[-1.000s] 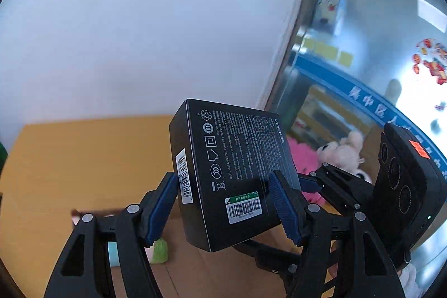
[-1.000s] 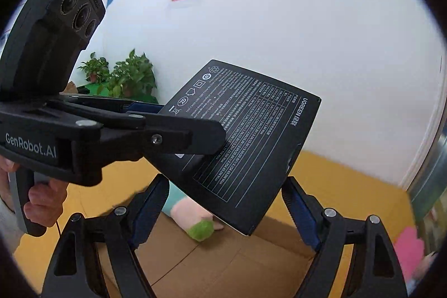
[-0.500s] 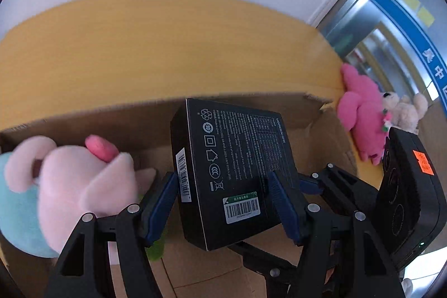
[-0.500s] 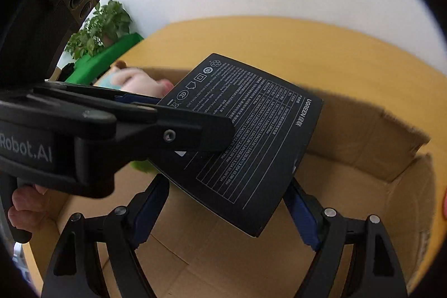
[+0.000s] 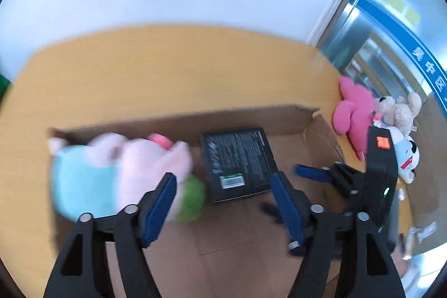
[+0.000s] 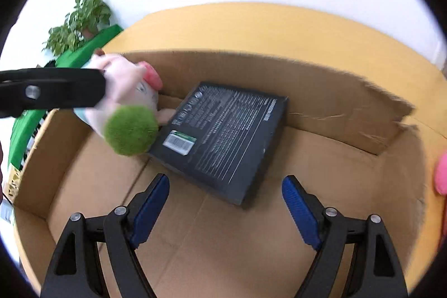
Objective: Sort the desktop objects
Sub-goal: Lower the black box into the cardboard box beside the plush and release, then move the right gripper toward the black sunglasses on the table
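A yellow wooden tabletop is seen carrying an open brown cardboard box, the largest thing on it. Inside the box, against its far wall, a pink and pale-blue plush toy with a green fuzzy foot is laid at the left, and a flat black rectangular carton with white print and a barcode label is laid flat on the box floor just beside it; the green foot is seen touching the carton's near-left corner. Outside the box, on the tabletop at the right, a bright pink plush toy is heaped together with a beige teddy bear and a white plush dog. A leafy green potted plant is stood beyond the tabletop's far-left edge.

The left tool is held above the box with its blue-padded fingers spread wide, and nothing is gripped by it. The right tool is likewise held wide open and empty, near the carton but apart from it.
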The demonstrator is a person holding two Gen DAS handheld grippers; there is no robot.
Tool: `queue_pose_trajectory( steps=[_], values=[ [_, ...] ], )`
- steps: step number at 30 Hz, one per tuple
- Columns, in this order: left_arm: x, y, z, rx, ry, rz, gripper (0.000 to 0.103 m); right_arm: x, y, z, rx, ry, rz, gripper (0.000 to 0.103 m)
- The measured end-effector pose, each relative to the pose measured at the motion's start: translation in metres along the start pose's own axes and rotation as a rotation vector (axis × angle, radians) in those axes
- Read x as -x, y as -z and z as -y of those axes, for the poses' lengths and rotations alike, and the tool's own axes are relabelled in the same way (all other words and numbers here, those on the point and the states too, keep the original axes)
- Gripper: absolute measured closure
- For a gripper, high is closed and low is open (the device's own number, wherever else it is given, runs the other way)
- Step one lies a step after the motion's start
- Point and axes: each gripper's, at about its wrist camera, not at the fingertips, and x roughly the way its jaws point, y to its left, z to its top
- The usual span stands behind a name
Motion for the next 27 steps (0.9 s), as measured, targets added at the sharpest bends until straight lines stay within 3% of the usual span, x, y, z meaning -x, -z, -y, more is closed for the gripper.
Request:
queue_pose_trajectory(
  steps=[2, 3, 4, 7, 11, 12, 13, 14, 15, 16, 18, 19, 20, 21, 22, 23, 25, 27],
  values=[
    [0.041, 0.018, -0.001, -0.026, -0.111, 0.118, 0.015, 0.026, 0.004, -0.011, -0.004, 0.048, 0.039, 0.019],
    [0.058, 0.029, -0.002, -0.027, -0.140, 0.165, 0.004, 0.040, 0.007, -0.020, -0.002, 0.072, 0.073, 0.019],
    [0.076, 0.042, -0.006, -0.024, -0.159, 0.215, 0.000, 0.060, 0.015, -0.029, 0.003, 0.098, 0.116, 0.019],
    [0.119, 0.087, -0.014, 0.011, -0.186, 0.336, 0.000, 0.101, 0.042, -0.053, 0.008, 0.163, 0.208, 0.017],
    [0.145, 0.134, -0.020, 0.065, -0.209, 0.394, 0.000, 0.132, 0.089, -0.071, -0.008, 0.214, 0.275, 0.018],
    [0.148, 0.144, -0.021, 0.080, -0.208, 0.401, 0.002, 0.142, 0.106, -0.069, -0.020, 0.215, 0.287, 0.022],
    [0.148, 0.152, -0.020, 0.091, -0.196, 0.406, 0.019, 0.146, 0.116, -0.071, -0.033, 0.206, 0.292, 0.029],
    [0.149, 0.160, -0.021, 0.092, -0.179, 0.401, 0.041, 0.148, 0.122, -0.072, -0.044, 0.196, 0.289, 0.053],
    [0.145, 0.164, -0.020, 0.081, -0.166, 0.360, 0.096, 0.151, 0.129, -0.072, -0.055, 0.194, 0.283, 0.081],
    [0.141, 0.168, -0.022, 0.080, -0.165, 0.306, 0.101, 0.154, 0.134, -0.074, -0.062, 0.200, 0.281, 0.090],
    [0.137, 0.178, -0.020, 0.073, -0.169, 0.273, 0.101, 0.160, 0.140, -0.078, -0.066, 0.200, 0.284, 0.089],
    [0.138, 0.182, -0.017, 0.057, -0.189, 0.285, 0.095, 0.164, 0.142, -0.081, -0.063, 0.195, 0.292, 0.085],
    [0.139, 0.186, -0.014, 0.046, -0.220, 0.296, 0.085, 0.168, 0.144, -0.083, -0.060, 0.206, 0.306, 0.059],
    [0.141, 0.189, -0.012, 0.045, -0.253, 0.303, 0.048, 0.171, 0.146, -0.086, -0.055, 0.222, 0.322, 0.021],
    [0.144, 0.192, -0.011, 0.055, -0.284, 0.319, 0.007, 0.177, 0.148, -0.089, -0.049, 0.243, 0.350, 0.010],
    [0.148, 0.195, -0.010, 0.064, -0.304, 0.349, 0.000, 0.182, 0.150, -0.092, -0.041, 0.253, 0.374, 0.007],
    [0.160, 0.203, -0.008, 0.066, -0.322, 0.414, 0.001, 0.187, 0.152, -0.096, -0.032, 0.241, 0.378, 0.007],
    [0.163, 0.207, -0.007, 0.050, -0.306, 0.405, 0.001, 0.186, 0.153, -0.096, -0.027, 0.242, 0.368, 0.007]
  ],
)
